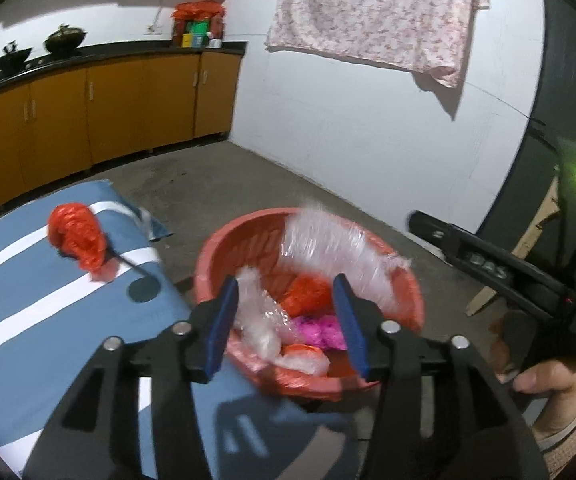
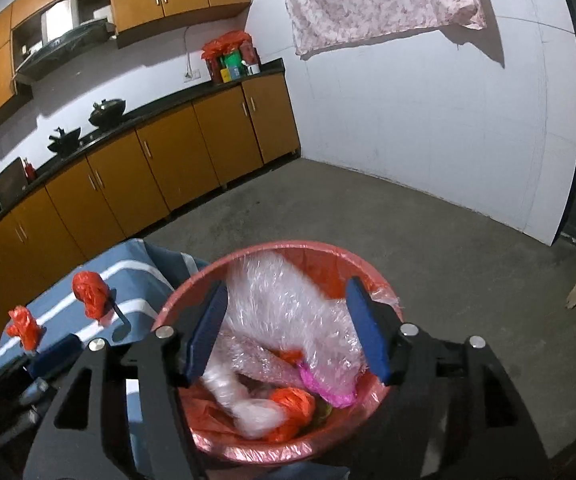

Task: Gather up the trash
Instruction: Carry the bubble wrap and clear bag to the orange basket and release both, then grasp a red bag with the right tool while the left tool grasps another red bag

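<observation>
The right gripper (image 2: 288, 328) hangs directly over the red bin (image 2: 224, 446), tilted down into it, its blue jaws spread wide with nothing between them; a large sheet of clear plastic wrap (image 2: 284, 312) lies draped over the bin's far rim, half in and blurred, so I judge this the release of that piece, best finished by lifting straight up with the jaws wide so the film does not cling and drag out. The left gripper (image 1: 288, 322) is likewise spread and empty, angled down over the bin's near edge where it meets the blue striped cloth (image 1: 48, 320) on the table. Inside the bin lie clear wrap, orange bags and a pink scrap (image 1: 319, 330). Further off on the cloth, toward its far edge, an orange crumpled bag (image 1: 76, 240) waits, with a second orange bag (image 2: 24, 326) nearer the left edge; these look next to collect.
</observation>
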`<state>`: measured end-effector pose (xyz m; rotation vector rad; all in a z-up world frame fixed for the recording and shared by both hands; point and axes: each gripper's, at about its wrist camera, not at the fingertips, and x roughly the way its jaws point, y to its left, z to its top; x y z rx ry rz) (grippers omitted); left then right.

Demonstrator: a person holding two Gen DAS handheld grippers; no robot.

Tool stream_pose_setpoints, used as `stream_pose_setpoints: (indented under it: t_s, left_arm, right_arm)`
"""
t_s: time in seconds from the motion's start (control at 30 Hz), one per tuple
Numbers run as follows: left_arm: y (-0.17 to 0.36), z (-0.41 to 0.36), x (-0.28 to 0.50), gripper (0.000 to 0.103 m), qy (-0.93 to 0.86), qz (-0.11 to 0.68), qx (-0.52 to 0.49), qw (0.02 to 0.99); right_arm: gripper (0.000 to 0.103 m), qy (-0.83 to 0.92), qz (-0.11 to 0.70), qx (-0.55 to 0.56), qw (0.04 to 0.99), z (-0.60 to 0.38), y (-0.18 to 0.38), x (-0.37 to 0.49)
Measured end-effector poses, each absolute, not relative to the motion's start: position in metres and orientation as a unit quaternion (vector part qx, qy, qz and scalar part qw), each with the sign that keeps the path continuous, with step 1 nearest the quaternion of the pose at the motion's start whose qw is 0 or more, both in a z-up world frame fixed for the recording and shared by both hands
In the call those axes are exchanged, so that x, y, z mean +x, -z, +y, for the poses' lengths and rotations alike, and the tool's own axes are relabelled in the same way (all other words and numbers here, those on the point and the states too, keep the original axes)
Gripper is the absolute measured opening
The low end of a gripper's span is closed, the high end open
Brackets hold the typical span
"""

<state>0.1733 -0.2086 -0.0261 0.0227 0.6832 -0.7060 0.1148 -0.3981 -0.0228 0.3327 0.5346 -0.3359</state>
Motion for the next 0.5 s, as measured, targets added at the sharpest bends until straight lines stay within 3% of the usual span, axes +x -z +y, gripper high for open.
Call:
stream_pose_setpoints:
  t_s: [0.07,0.2,0.5]
  left_arm:
    - [0.027,-0.199,0.176,0.057,0.326,0.334,0.004,0.884]
    - [0.025,-0.166,0.174,0.077,0.273,0.322,0.006,0.906]
    - [0.020,-0.076,0.172,0.092,0.143,0.309,0.030,0.940]
  right_arm:
    - [0.065,0.163,0.270,0.165,0.935,-0.396,0.027,0.113]
    - [0.072,0.160,0.277,0.159,0.934,-0.392,0.027,0.111]
    - [0.084,0.098,0.281,0.110,0.948,-0.340,0.016,0.125]
